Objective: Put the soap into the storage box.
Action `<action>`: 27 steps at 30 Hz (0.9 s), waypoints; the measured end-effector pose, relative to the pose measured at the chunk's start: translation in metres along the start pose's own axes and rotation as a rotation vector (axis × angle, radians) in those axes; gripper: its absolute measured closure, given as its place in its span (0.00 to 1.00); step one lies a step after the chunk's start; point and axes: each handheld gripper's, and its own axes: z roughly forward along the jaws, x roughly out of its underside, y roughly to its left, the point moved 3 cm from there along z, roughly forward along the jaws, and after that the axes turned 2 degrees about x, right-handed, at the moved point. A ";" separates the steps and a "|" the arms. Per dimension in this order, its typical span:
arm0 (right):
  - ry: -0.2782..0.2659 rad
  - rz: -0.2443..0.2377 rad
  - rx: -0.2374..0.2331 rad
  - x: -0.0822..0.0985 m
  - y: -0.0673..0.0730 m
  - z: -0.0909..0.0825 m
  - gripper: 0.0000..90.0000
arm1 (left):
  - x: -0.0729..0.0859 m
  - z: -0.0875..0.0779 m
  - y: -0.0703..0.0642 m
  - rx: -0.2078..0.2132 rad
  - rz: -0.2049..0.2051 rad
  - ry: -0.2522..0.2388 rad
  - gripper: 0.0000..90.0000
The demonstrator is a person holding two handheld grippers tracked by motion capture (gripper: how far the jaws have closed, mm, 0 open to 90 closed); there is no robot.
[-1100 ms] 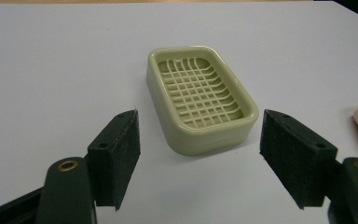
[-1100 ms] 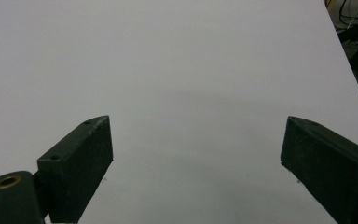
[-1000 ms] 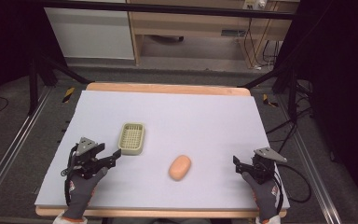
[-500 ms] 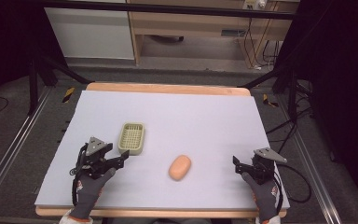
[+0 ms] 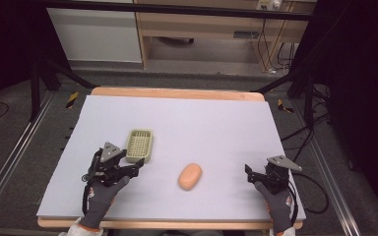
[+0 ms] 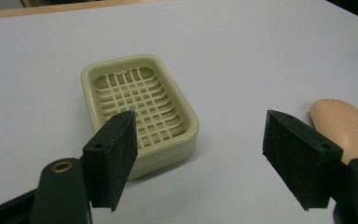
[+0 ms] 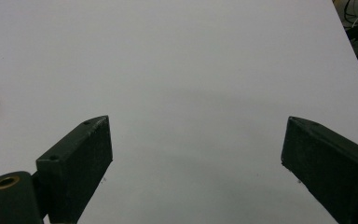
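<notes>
A pale green soap dish (image 5: pixel 140 145) with a grid bottom lies left of centre on the white table top (image 5: pixel 202 123). An orange oval soap bar (image 5: pixel 190 176) lies to its right, nearer the front edge. My left gripper (image 5: pixel 135 167) is open just in front of the dish. In the left gripper view the dish (image 6: pixel 140 109) sits just beyond the left jaw and the soap (image 6: pixel 345 126) lies behind the right jaw; the left gripper (image 6: pixel 200 154) holds nothing. My right gripper (image 5: pixel 252 175) is open at the front right, over bare table (image 7: pixel 191 84).
A wooden strip (image 5: pixel 177 92) edges the far side of the table. Metal rails (image 5: pixel 10 162) run along both sides below it. Black cables (image 5: pixel 315 191) trail off the right edge. A wooden shelf unit (image 5: pixel 202 29) stands beyond the table.
My left gripper has moved forward and to the right, up to the near end of the soap dish. The right gripper has stayed put.
</notes>
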 end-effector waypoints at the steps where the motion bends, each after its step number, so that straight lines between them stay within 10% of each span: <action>1: -0.001 -0.001 0.000 0.000 0.000 0.000 0.10 | 0.000 0.000 0.000 0.000 0.000 0.000 0.28; 27: 0.004 -0.004 -0.003 -0.001 0.002 0.001 0.10 | -0.018 0.020 -0.034 0.053 0.039 0.004 0.27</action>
